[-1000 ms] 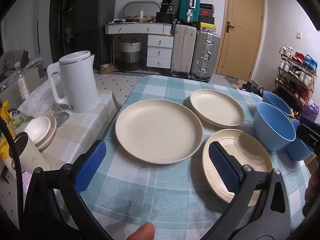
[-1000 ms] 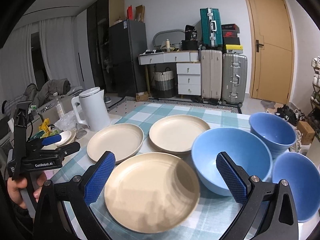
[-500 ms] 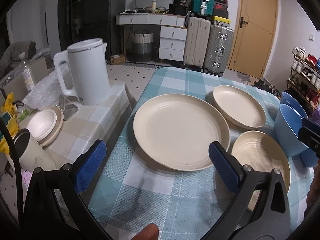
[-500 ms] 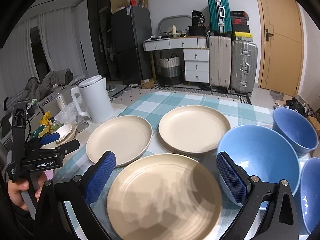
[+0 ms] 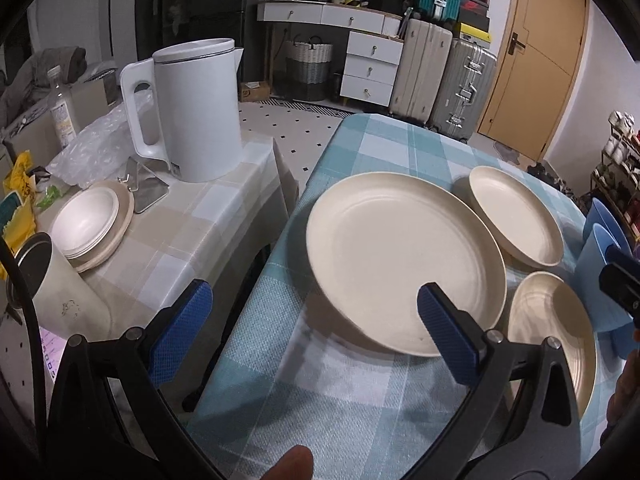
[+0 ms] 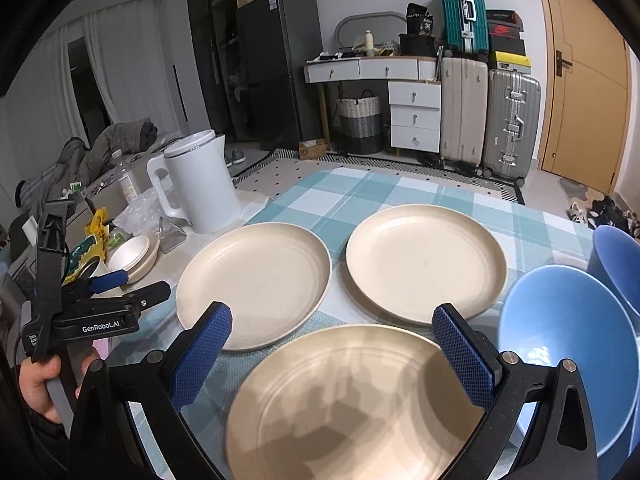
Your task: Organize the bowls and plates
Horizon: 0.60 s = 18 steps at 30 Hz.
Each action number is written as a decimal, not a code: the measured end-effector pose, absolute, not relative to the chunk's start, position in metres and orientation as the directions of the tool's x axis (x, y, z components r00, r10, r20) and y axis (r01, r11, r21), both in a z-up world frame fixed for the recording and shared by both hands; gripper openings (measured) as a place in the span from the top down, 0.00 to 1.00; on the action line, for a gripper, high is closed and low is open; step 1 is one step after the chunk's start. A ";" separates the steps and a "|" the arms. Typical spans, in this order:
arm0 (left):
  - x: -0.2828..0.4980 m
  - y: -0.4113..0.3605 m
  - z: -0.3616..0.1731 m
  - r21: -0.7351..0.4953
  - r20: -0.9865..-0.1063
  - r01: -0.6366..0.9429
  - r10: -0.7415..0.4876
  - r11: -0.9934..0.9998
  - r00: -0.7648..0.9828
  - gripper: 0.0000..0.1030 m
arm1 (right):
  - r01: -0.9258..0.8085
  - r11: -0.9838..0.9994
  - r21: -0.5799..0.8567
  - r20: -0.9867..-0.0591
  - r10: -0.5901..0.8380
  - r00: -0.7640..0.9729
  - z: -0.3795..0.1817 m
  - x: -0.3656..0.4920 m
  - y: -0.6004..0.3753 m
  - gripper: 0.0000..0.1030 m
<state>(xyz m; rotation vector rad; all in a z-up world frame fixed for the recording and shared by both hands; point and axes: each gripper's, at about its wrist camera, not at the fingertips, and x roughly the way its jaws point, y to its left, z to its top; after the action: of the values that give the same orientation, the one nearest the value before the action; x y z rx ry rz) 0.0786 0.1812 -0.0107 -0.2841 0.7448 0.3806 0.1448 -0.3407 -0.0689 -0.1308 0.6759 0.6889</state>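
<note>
Your left gripper (image 5: 312,322): jaws spread wide, nothing held, poised above the near-left edge of the checked tablecloth (image 5: 360,400), its right blue pad over the rim of the left plate (image 5: 400,256)
Your right gripper (image 6: 332,350): jaws wide apart, empty, hovering over the near plate (image 6: 344,404)
Plates: three cream ones on the cloth; left plate and far plate (image 6: 426,266) side by side, just apart; near plate in front of both
Bowls: blue bowl (image 6: 568,344) just right of the near plate, a second blue bowl (image 6: 616,264) behind it at the right edge
Side table (image 5: 208,216): white kettle (image 5: 192,108), small stacked dishes (image 5: 90,224)
</note>
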 end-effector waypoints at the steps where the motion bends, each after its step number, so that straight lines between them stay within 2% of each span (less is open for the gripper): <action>1: 0.080 0.183 -0.012 -0.119 -0.702 -0.435 0.234 0.892 0.673 0.01 | -0.627 0.771 0.110 -0.621 0.546 0.562 -0.071 0.148 -0.338 0.00; 9: 0.095 0.193 -0.020 -0.133 -0.742 -0.420 0.190 0.898 0.643 0.00 | -0.633 0.761 0.142 -0.661 0.549 0.512 -0.087 0.169 -0.319 0.07; 12: 0.103 0.191 -0.022 -0.106 -0.747 -0.413 0.202 0.904 0.634 0.00 | -0.636 0.757 0.149 -0.672 0.550 0.497 -0.092 0.173 -0.311 0.13; 18: 0.115 0.196 -0.024 -0.139 -0.760 -0.398 0.160 0.907 0.630 0.00 | -0.637 0.753 0.165 -0.706 0.541 0.457 -0.106 0.186 -0.297 0.15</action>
<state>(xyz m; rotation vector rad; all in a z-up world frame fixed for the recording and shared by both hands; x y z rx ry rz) 0.1153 0.1959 -0.0244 -0.3087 0.8322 0.3255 0.1858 -0.2967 -0.1060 -0.1296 0.8198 0.7286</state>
